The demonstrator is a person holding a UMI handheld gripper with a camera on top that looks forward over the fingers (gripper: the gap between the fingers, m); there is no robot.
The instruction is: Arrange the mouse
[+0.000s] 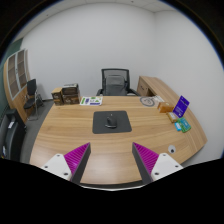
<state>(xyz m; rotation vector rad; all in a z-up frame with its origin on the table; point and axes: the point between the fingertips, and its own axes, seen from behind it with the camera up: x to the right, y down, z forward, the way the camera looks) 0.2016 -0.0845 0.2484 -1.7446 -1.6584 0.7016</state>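
Observation:
A dark mouse (110,123) lies on a black mouse mat (111,122) in the middle of a curved wooden desk (70,135). My gripper (110,163) is held above the desk's near edge, well short of the mat. Its two fingers with magenta pads (74,158) stand wide apart, with nothing between them. The mouse and mat lie beyond the fingers, roughly in line with the gap.
A black office chair (117,80) stands behind the desk. Boxes and papers (90,100) lie at the far edge, with a wooden side unit (158,92) and a picture frame (181,105) to the right. A small white item (172,150) lies near the right finger. A bookshelf (16,72) stands at left.

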